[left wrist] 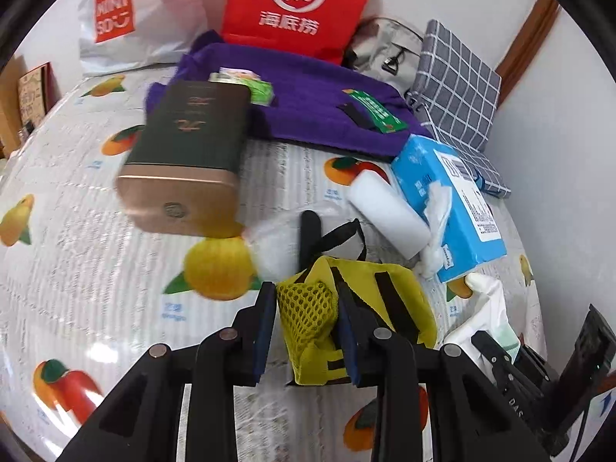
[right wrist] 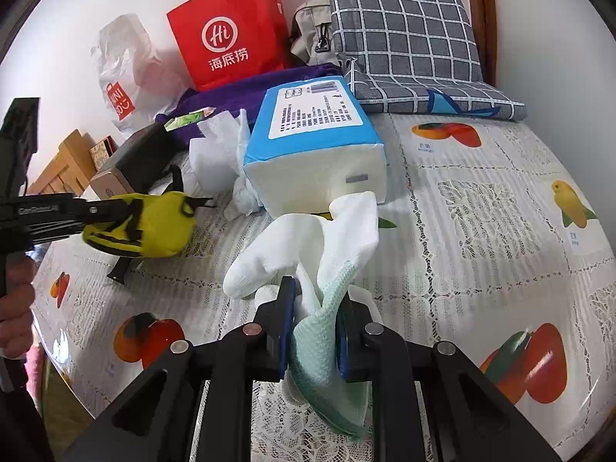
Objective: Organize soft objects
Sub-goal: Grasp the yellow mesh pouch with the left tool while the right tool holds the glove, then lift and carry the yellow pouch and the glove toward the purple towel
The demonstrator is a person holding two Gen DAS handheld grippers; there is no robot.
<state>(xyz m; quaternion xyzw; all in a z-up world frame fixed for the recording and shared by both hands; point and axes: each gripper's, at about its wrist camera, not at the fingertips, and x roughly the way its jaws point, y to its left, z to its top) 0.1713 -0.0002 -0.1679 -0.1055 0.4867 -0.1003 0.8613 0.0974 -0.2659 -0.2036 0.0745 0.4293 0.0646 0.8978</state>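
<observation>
I have the left gripper (left wrist: pixel 308 323) pinched on the yellow mesh pouch (left wrist: pixel 346 308): its netted corner sits squarely between the two blue pads, which press on it from either side, while the rest of the pouch spills past the far pad with its black straps trailing. My right gripper (right wrist: pixel 313 327) is clamped on the white sock (right wrist: pixel 304 254); the pale green cuff is squeezed between the pads and the white foot fans out ahead of the fingertips. Taking the blue tissue pack (right wrist: pixel 312 142) as my mark, the sock's far end touches the pack's near white face, and the pouch lies off to the pack's left, apart from it, over the fruit-print tablecloth (right wrist: pixel 481 200).
</observation>
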